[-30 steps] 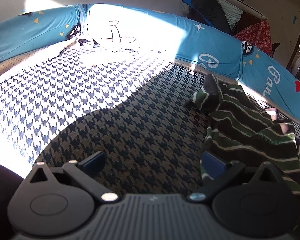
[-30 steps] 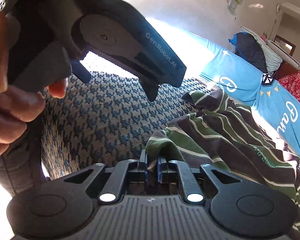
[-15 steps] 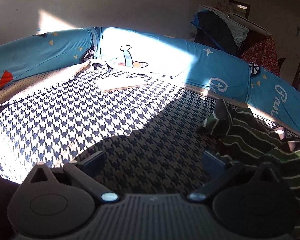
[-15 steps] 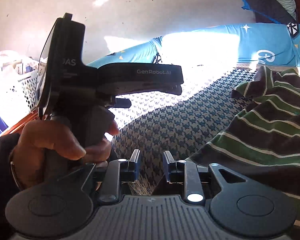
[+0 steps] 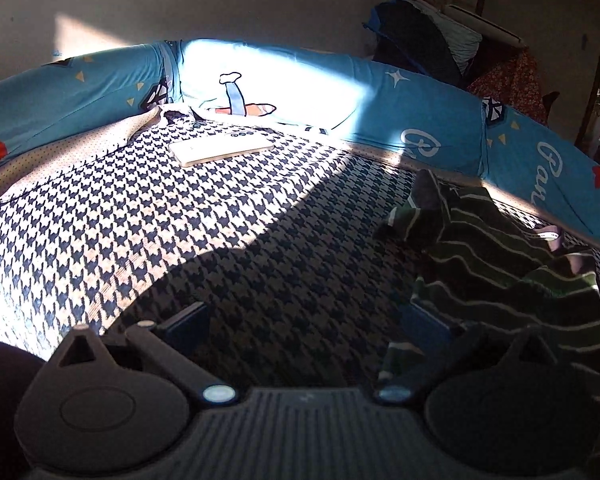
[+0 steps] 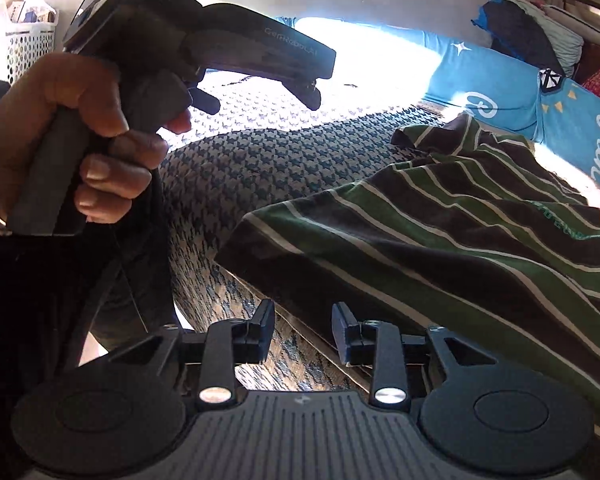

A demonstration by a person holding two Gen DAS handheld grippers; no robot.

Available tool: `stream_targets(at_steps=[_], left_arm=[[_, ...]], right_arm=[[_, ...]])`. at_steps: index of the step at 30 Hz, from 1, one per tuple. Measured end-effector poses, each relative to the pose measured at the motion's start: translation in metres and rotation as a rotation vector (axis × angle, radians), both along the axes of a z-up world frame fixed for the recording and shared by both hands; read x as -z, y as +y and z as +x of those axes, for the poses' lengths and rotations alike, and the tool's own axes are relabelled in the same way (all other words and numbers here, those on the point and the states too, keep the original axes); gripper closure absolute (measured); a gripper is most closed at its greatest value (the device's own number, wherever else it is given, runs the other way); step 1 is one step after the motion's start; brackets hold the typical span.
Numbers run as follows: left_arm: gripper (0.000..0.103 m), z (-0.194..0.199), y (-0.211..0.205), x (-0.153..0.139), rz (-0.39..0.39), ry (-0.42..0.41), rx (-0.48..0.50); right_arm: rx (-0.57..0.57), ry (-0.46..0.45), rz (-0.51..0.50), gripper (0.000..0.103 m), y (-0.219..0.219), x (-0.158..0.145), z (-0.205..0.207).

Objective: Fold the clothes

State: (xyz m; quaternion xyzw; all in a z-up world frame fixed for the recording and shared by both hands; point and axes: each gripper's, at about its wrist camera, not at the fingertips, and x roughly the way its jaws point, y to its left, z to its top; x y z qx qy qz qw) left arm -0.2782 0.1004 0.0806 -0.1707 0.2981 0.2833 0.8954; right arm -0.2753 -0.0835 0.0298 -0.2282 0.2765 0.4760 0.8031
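Right hand-held gripper (image 6: 303, 330) jaws opening, nothing between them, beside striped shirt (image 6: 440, 232) lying crumpled on bed (image 5: 180, 224); left hand-held gripper (image 5: 304, 324) waiting spread, empty, likely for regrasp.

A dark garment (image 6: 452, 216) with green bands and thin white stripes lies crumpled on the houndstooth-patterned bed (image 5: 172, 232), unfolded. In the left wrist view it sits at the right, in shadow, bunched into ridges with one corner poking up toward the blue bolster (image 5: 440, 120). In the right wrist view its near hem runs diagonally, flat along the edge, the cloth rising in loose folds behind, sunlit at the far side.
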Motion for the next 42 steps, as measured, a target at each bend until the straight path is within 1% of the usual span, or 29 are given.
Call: stream_targets(at_steps=[5, 9, 13, 17, 19, 21, 22, 24, 26, 27, 30, 34, 36, 39, 42], left_arm=[[0.0, 0.004, -0.007, 0.003, 0.001, 0.016, 0.031], [0.0, 0.006, -0.009, 0.005, -0.003, 0.022, 0.043], [0.0, 0.009, -0.012, 0.006, -0.009, 0.028, 0.051], [0.0, 0.011, -0.015, 0.007, -0.013, 0.035, 0.059], [0.0, 0.013, -0.017, 0.007, -0.014, 0.036, 0.066], [0.0, 0.013, -0.019, 0.008, -0.013, 0.039, 0.072], [0.0, 0.014, -0.02, 0.008, -0.013, 0.04, 0.074], [0.0, 0.015, -0.021, 0.008, -0.013, 0.042, 0.077], [0.0, 0.016, -0.023, 0.008, -0.012, 0.043, 0.08], [0.0, 0.017, -0.024, 0.008, -0.01, 0.044, 0.084], [0.0, 0.02, -0.029, 0.008, 0.0, 0.052, 0.099], [0.0, 0.025, -0.035, 0.011, 0.007, 0.072, 0.123], [0.0, 0.03, -0.041, 0.014, 0.011, 0.095, 0.145], [0.0, 0.036, -0.051, 0.02, 0.03, 0.126, 0.185], [0.0, 0.04, -0.058, 0.024, 0.047, 0.152, 0.207]], right_arm=[[-0.015, -0.12, -0.081, 0.064, -0.001, 0.009, -0.009], [-0.027, -0.196, -0.144, 0.059, 0.0, 0.016, -0.012], [-0.04, -0.285, -0.239, 0.058, 0.004, 0.029, -0.016], [-0.075, -0.384, -0.281, 0.058, 0.007, 0.039, -0.022], [-0.082, -0.404, -0.287, 0.059, 0.008, 0.041, -0.023], [-0.078, -0.388, -0.278, 0.06, 0.008, 0.039, -0.021], [-0.076, -0.381, -0.272, 0.062, 0.007, 0.038, -0.019], [-0.079, -0.376, -0.259, 0.07, 0.007, 0.036, -0.02], [-0.073, -0.366, -0.243, 0.094, 0.006, 0.032, -0.02], [-0.06, -0.36, -0.239, 0.098, 0.005, 0.03, -0.02], [-0.05, -0.268, -0.205, 0.098, 0.0, 0.021, -0.016], [-0.087, -0.2, -0.198, 0.097, -0.005, 0.018, -0.021], [-0.098, -0.158, -0.19, 0.097, -0.007, 0.018, -0.023], [-0.099, -0.141, -0.193, 0.097, -0.009, 0.018, -0.024], [-0.091, -0.127, -0.185, 0.094, -0.011, 0.017, -0.023]])
